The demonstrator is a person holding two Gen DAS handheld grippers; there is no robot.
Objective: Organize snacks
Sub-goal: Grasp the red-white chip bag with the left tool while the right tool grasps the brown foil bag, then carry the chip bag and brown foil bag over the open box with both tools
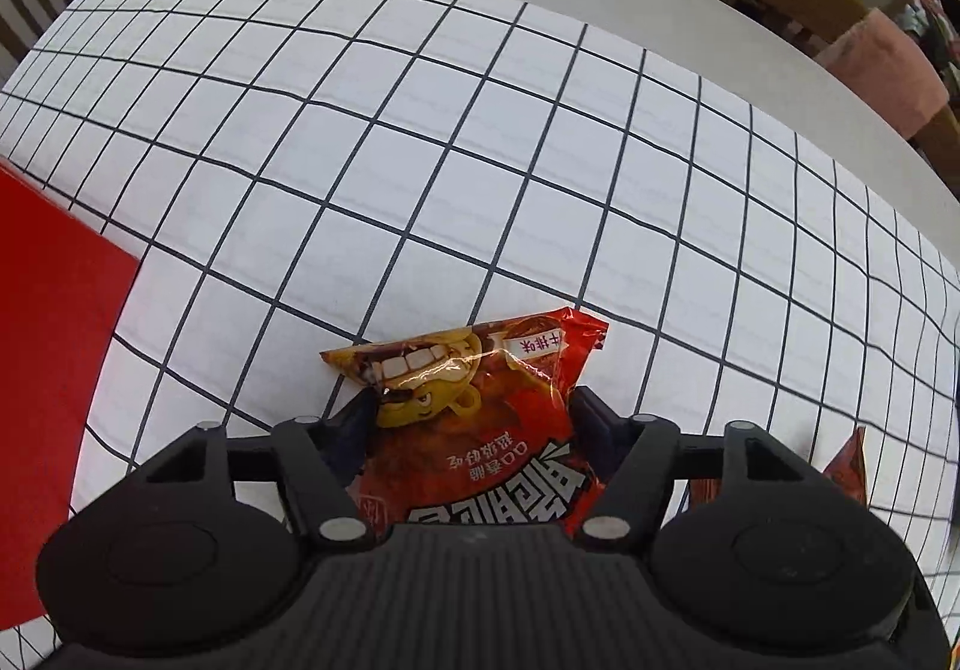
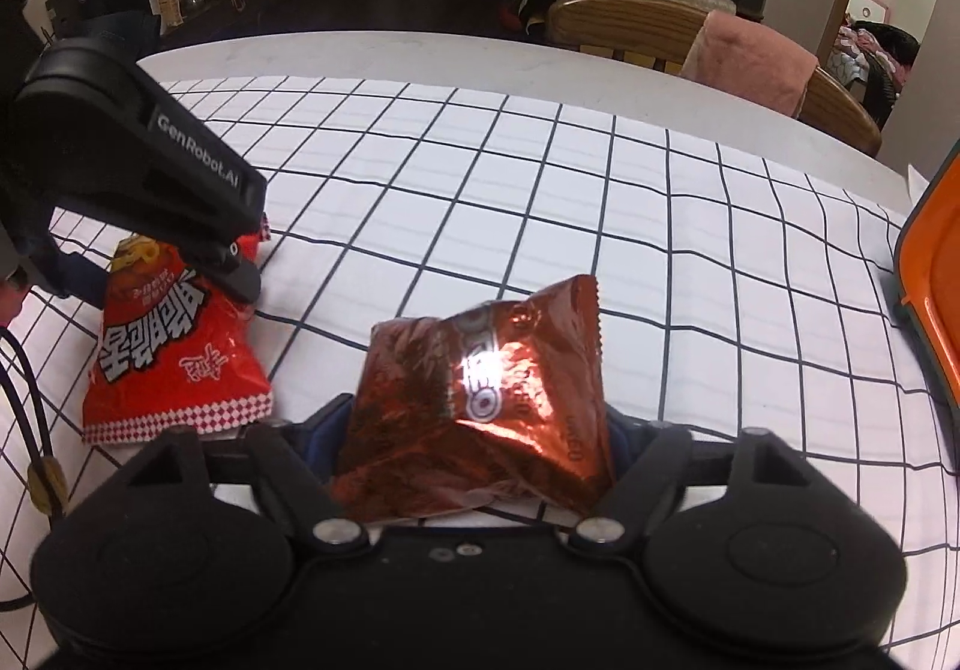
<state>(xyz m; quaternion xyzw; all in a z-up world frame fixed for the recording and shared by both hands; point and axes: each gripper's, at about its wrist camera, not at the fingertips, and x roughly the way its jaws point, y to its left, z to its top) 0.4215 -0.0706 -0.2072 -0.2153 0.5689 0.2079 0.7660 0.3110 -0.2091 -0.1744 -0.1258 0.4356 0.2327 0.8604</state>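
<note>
Checked tablecloth (image 1: 480,160) below — 2 downward-tilted hand-held grippers, left (image 1: 471,418) clamping red snack bag (image 1: 480,430), right (image 2: 480,430) clamping brown packet (image 2: 480,400).

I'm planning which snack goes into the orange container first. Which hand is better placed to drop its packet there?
Right, probably. The right gripper straddles the brown packet, and the orange container sits just to its right. The left gripper is farther off, with the red packet.

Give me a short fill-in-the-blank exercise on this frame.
1. The left hand-held gripper has its jaws around a bright ____ snack bag.
2. The right hand-held gripper has its jaws around a shiny ____ snack packet.
3. Both snacks lie on a white cloth printed with a dark ____ pattern.

Missing words: red; brown; grid
</note>
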